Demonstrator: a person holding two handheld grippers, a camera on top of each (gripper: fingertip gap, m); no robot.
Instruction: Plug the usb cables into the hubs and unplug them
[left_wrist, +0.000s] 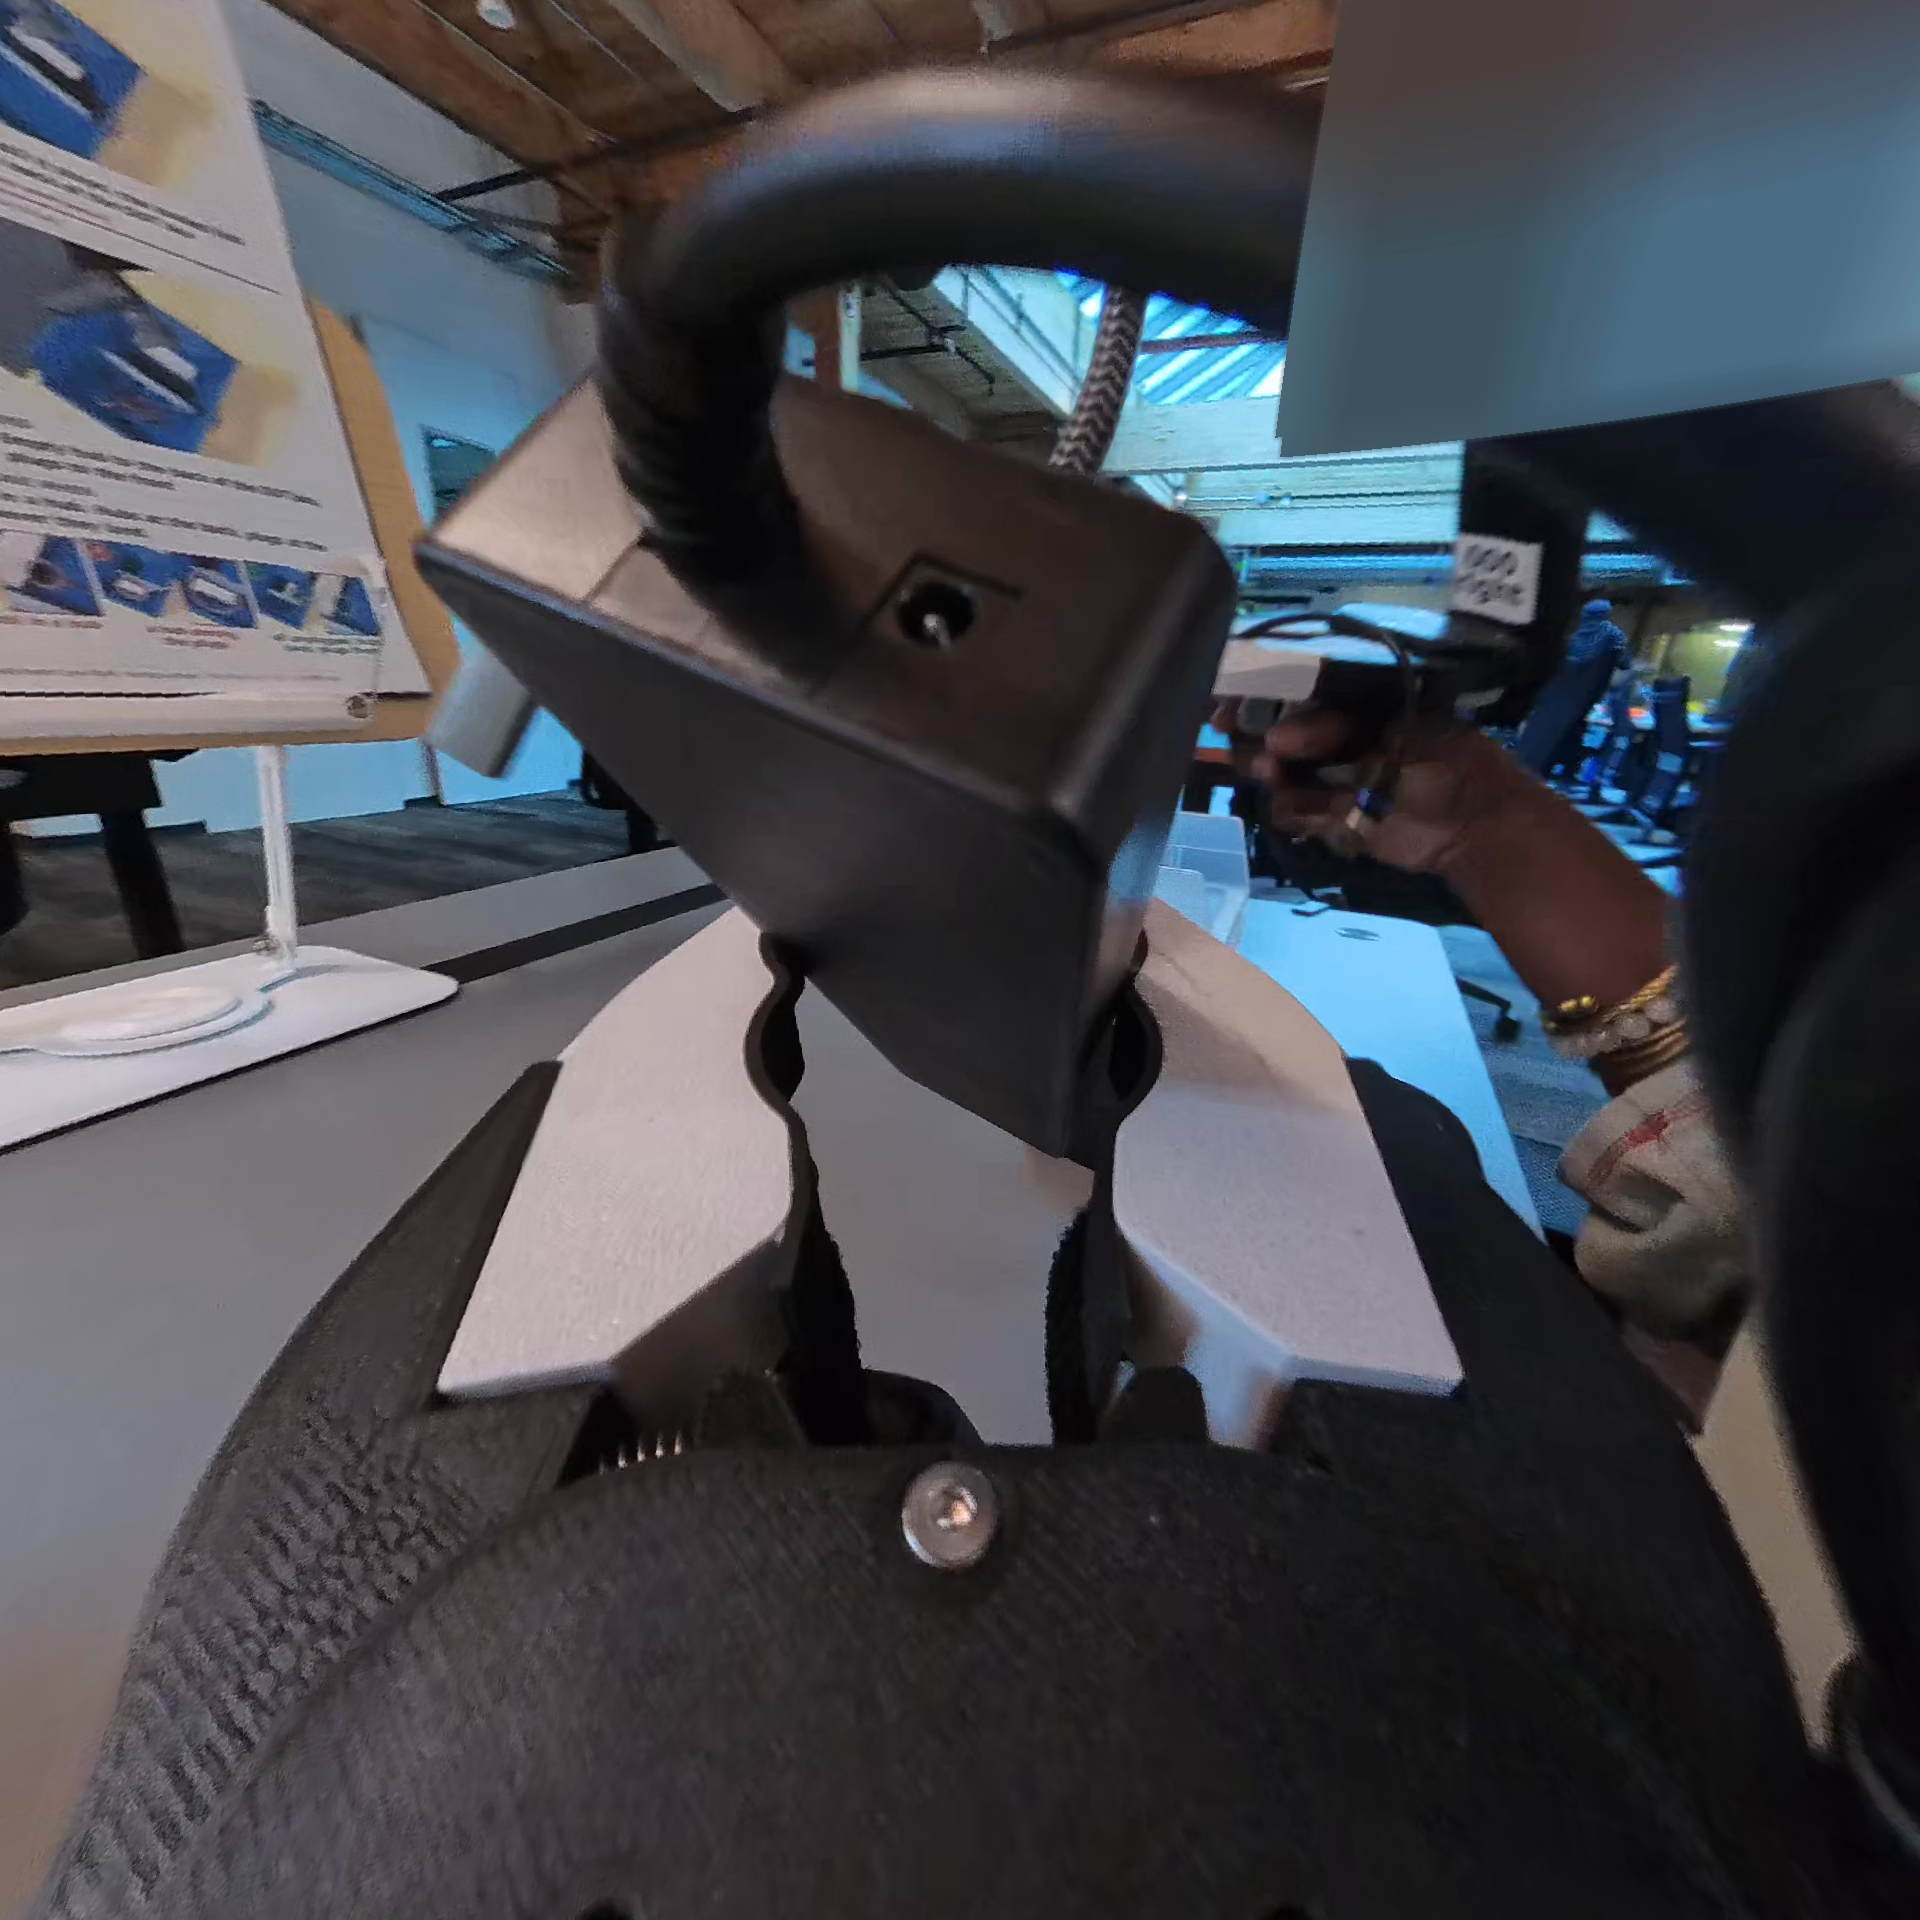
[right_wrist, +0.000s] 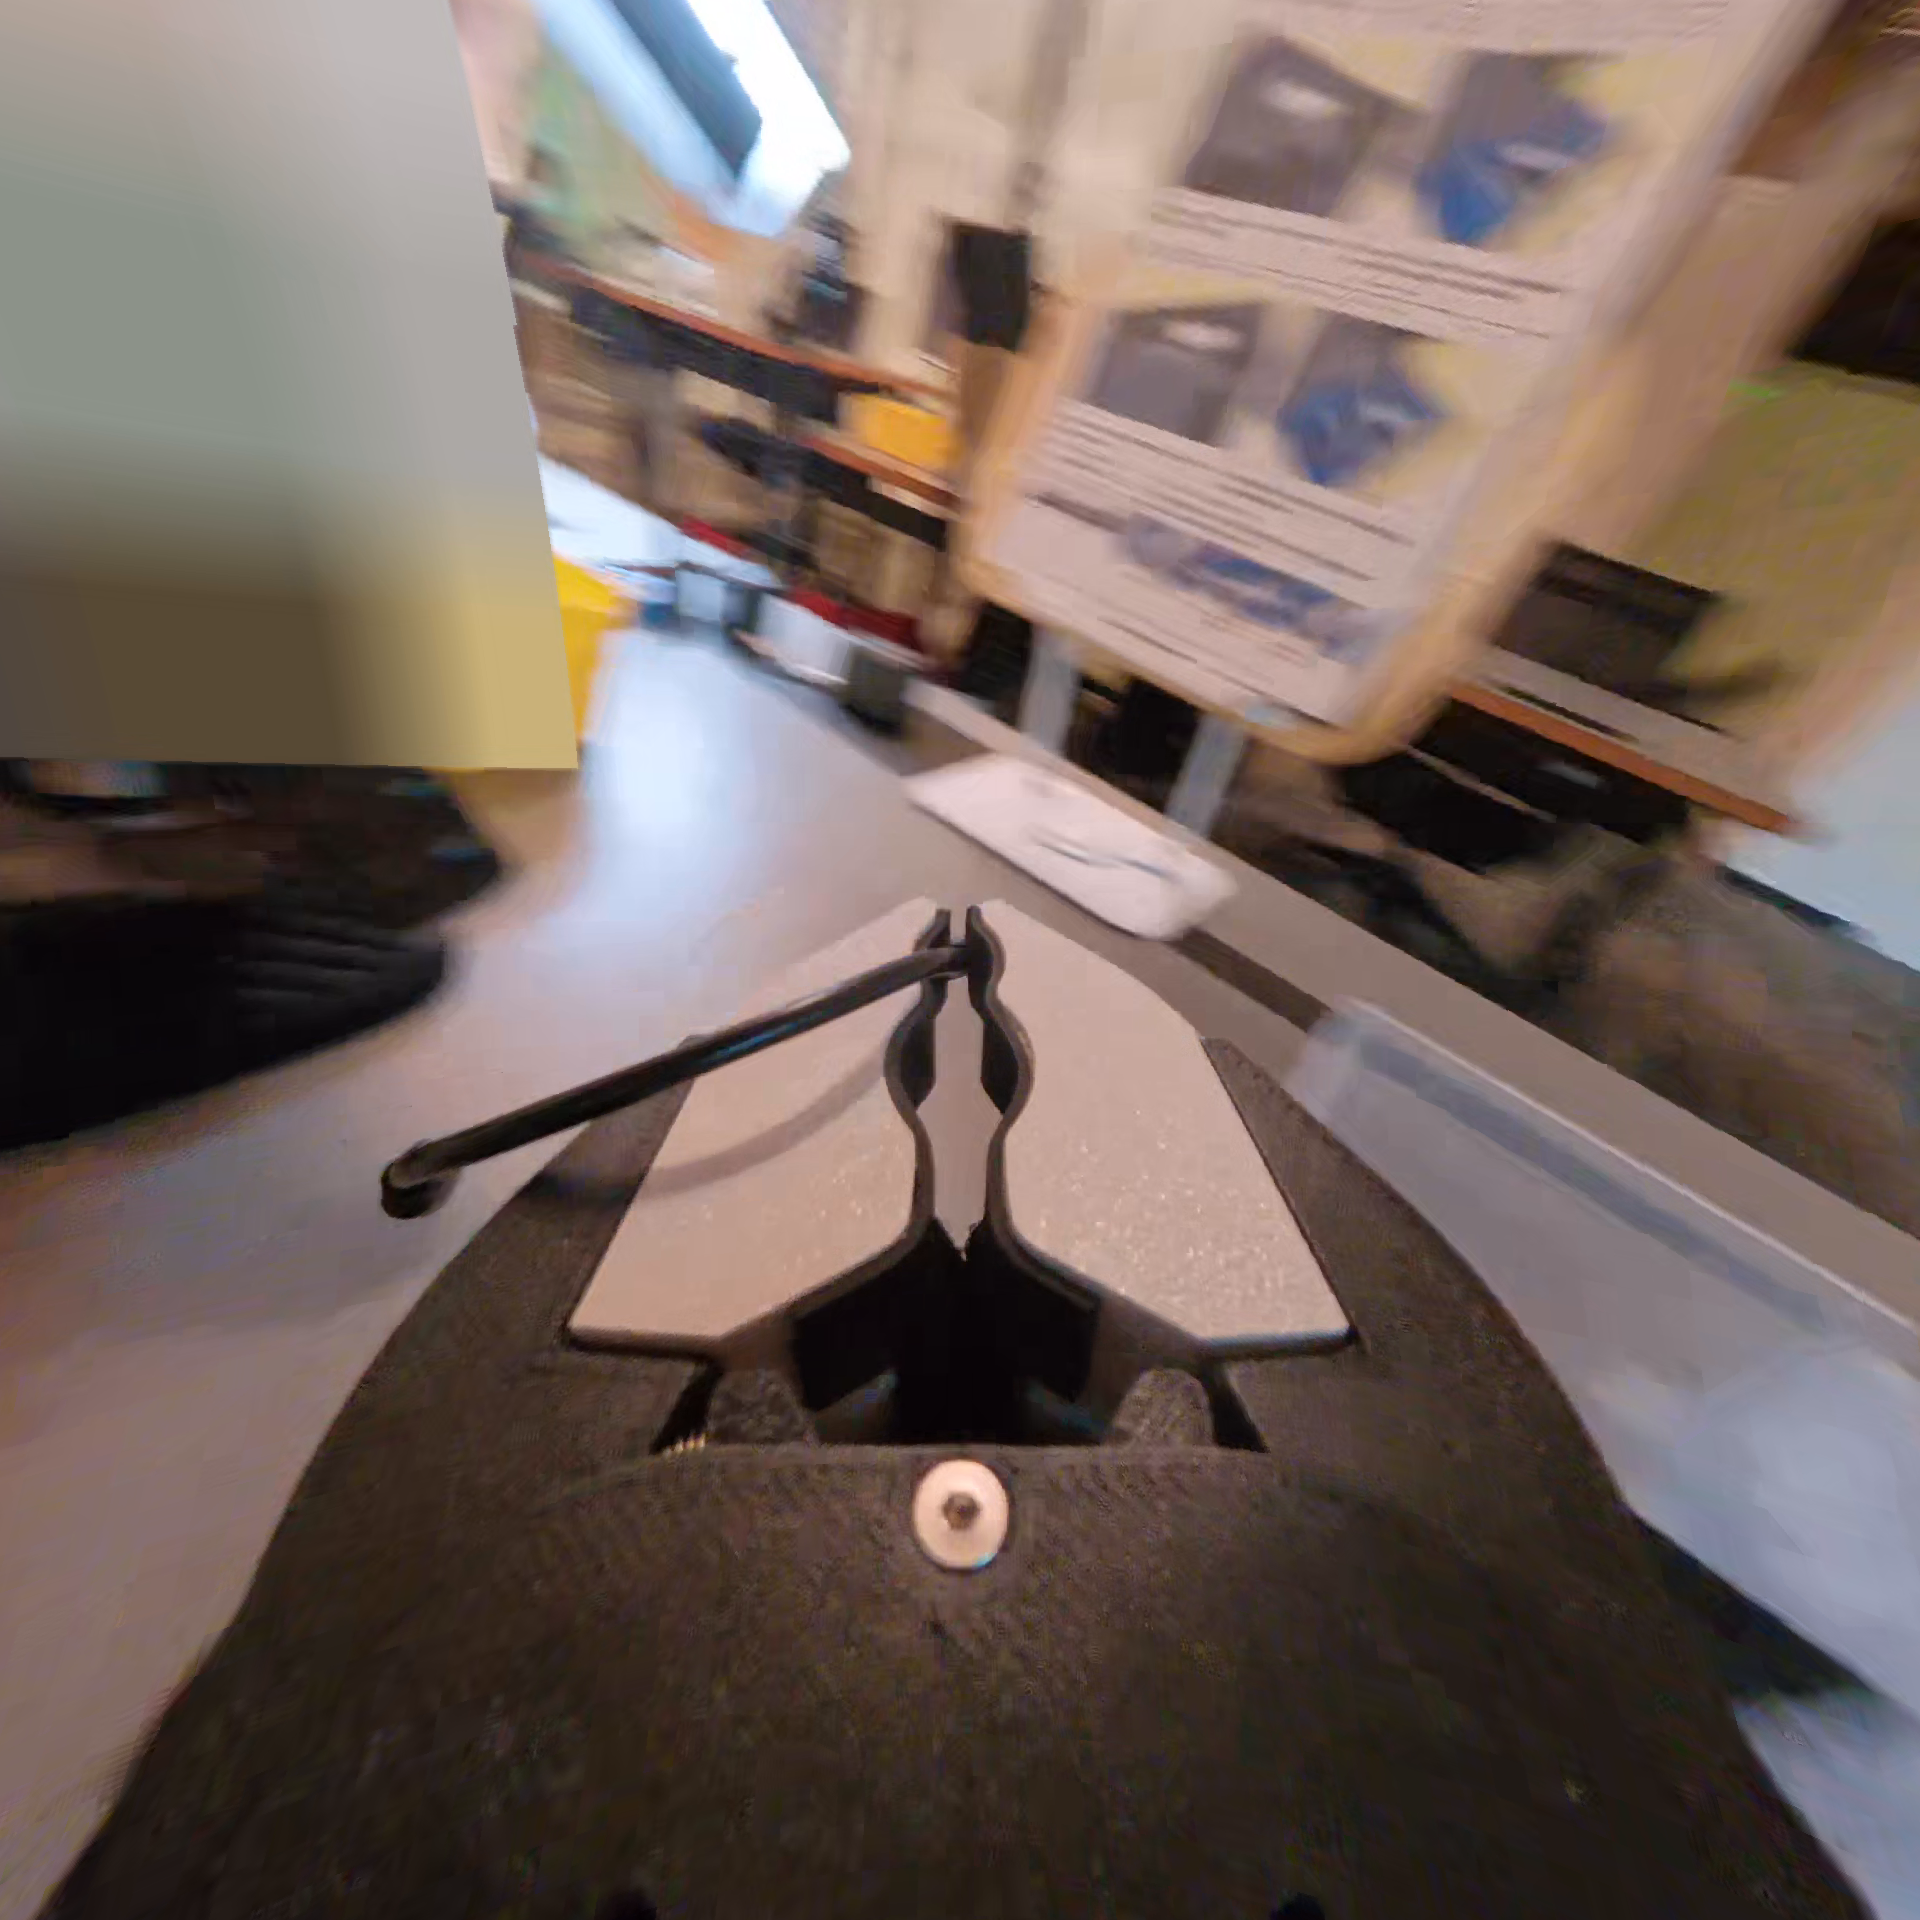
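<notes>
In the left wrist view my left gripper (left_wrist: 951, 951) is shut on a black box-shaped USB hub (left_wrist: 883, 748) and holds it tilted above the grey table (left_wrist: 156, 1299). A thick black cable (left_wrist: 707, 343) loops up from the hub's top. A braided cable (left_wrist: 1096, 384) shows behind the hub. In the blurred right wrist view my right gripper (right_wrist: 958, 935) is shut on a thin black cable (right_wrist: 665, 1070) at its fingertips. The cable runs down to the left above the table. A person's hand (left_wrist: 1475, 821) holds the right gripper's handle at the right of the left wrist view.
A printed instruction sheet (left_wrist: 156, 416) stands on a white base (left_wrist: 229, 1018) at the table's left; it also shows in the right wrist view (right_wrist: 1299, 364). A clear plastic bin (right_wrist: 1579, 1195) lies right of my right gripper. Shelves and chairs stand beyond the table. About 20 centimeters separates my left fingertips from my right.
</notes>
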